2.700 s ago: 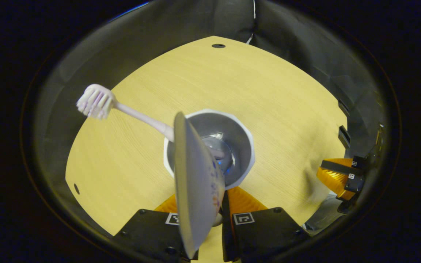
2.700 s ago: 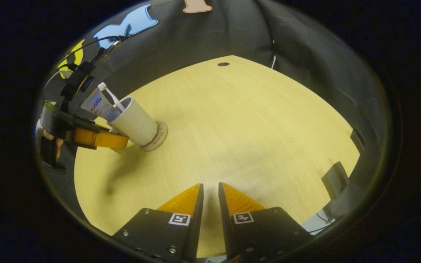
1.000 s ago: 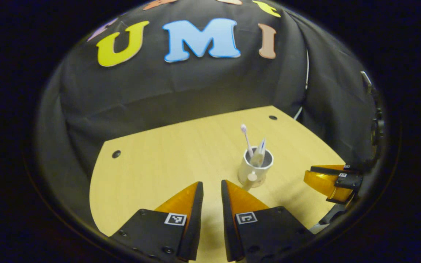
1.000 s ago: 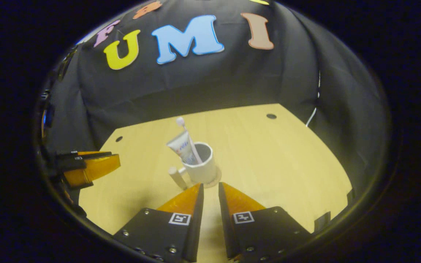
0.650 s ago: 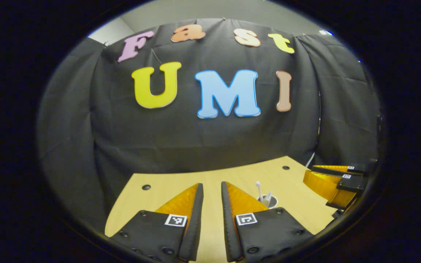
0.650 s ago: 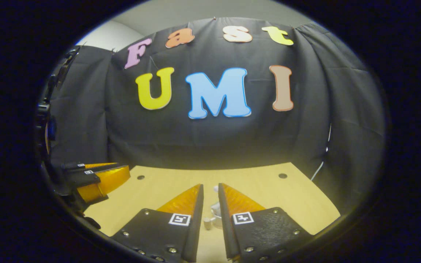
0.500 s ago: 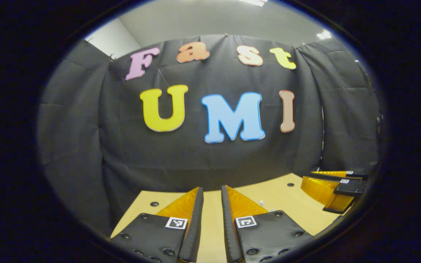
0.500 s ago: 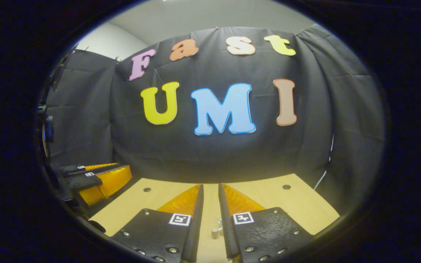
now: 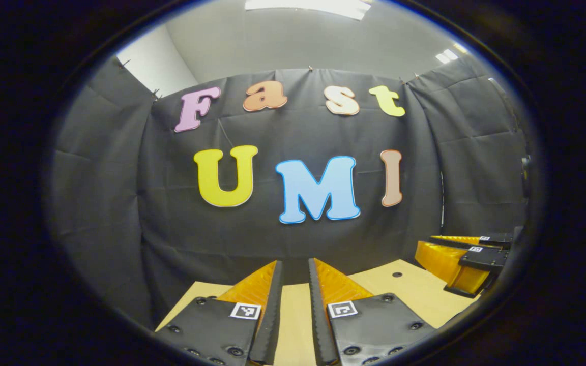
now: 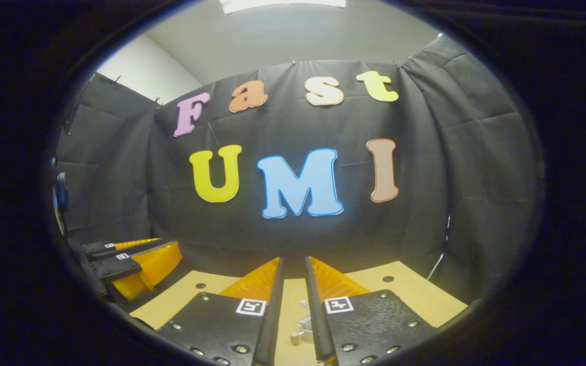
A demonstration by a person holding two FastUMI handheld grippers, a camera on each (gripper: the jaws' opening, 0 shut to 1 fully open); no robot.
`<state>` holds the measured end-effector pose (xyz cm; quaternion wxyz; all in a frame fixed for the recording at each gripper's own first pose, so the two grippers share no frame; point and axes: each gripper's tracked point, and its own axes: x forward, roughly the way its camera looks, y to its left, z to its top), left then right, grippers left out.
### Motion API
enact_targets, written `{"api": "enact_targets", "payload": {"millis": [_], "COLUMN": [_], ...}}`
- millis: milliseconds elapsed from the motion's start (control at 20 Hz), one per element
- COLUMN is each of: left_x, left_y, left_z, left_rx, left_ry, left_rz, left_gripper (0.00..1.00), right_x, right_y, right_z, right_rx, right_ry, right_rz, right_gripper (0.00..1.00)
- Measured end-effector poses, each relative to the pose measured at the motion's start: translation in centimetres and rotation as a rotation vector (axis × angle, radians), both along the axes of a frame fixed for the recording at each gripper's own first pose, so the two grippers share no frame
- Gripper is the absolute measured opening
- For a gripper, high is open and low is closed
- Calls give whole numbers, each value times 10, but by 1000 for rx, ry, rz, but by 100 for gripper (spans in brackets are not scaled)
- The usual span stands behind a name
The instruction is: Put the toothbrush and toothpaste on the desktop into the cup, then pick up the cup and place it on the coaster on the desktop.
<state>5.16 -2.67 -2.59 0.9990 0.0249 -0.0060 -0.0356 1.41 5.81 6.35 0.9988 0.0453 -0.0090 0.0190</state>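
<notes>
The left hand-held gripper (image 9: 294,305) has its fingers drawn almost together, with a thin slit between them and nothing in it. The right hand-held gripper (image 10: 293,305) stands the same way, nearly closed and empty. Both are held level, well above the surface (image 10: 415,300) and pointing at the booth's cloth wall (image 10: 450,203). They sit side by side. In the left gripper view the right one juts in from the right edge, and in the right gripper view the left one juts in from the left edge.

Through the slit of the right hand-held gripper, low down on the surface, lies a small pale shape (image 10: 304,323). It is too small to name for certain, but from the task I judge it to be the cup with its contents. It therefore lies straight ahead of and below the right hand-held gripper, on that gripper's own finger line, so the right hand looks better placed to reach it. I cannot tell whether the shape stands upright or whether a coaster is under it.

Each finger carries a small square printed marker (image 9: 245,310). No brand or writing can be read on the pale shape.
</notes>
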Motion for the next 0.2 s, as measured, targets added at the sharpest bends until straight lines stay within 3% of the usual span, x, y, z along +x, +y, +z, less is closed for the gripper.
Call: {"api": "enact_targets", "payload": {"millis": [200], "left_x": [18], "left_y": [-2], "left_z": [-24], "left_rx": [-33], "left_ry": [31], "left_rz": [-15], "left_gripper": [35], "right_x": [-4], "right_y": [-11], "right_z": [3], "right_rx": [0], "right_ry": [11], "right_rz": [-37], "right_gripper": [28]}}
